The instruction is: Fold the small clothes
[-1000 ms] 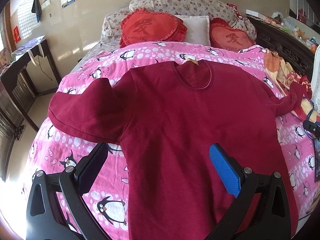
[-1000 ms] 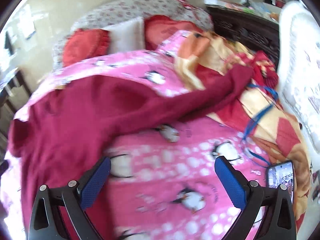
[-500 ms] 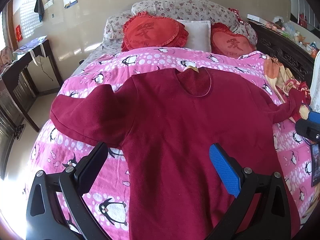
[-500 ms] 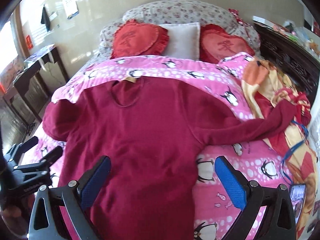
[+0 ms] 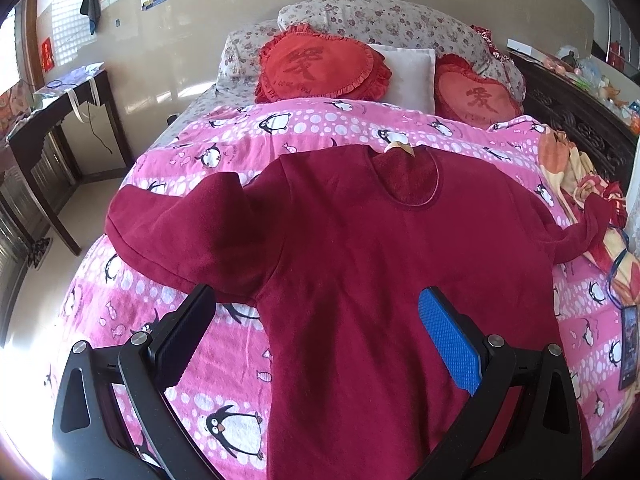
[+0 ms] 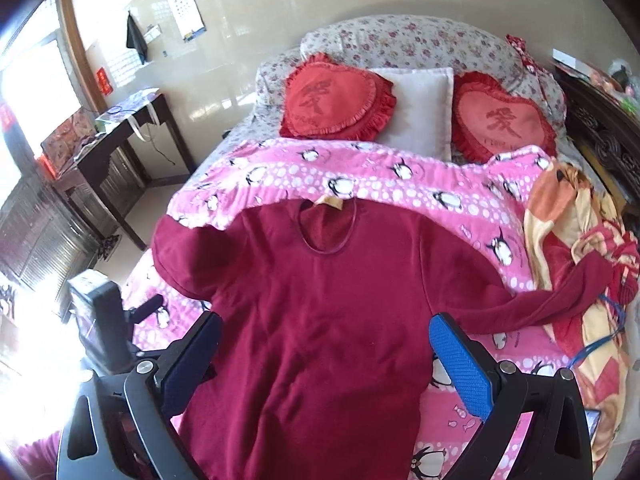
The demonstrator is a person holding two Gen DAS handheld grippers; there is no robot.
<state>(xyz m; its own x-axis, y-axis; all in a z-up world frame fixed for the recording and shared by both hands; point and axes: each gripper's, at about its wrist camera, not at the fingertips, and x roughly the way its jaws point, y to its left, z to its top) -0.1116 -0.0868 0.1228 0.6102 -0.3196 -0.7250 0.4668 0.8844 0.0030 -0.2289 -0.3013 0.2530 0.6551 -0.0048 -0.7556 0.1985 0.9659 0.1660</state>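
Pillows (image 5: 324, 66) crowd the bedhead beyond a penguin blanket (image 5: 168, 312); maroon sweater (image 5: 360, 264) lies flat beneath 2 wide-open, empty grippers, left gripper (image 5: 316, 332) and right gripper (image 6: 326, 354).

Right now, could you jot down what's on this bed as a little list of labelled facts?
garment: dark red sweater, spread flat, neck toward the pillows
sleeves: one bunched at its left, the other stretched out to the right
under it: pink penguin blanket
pillows: two red heart cushions, white pillow between them
left gripper: open, above the sweater
right gripper: open, above the sweater
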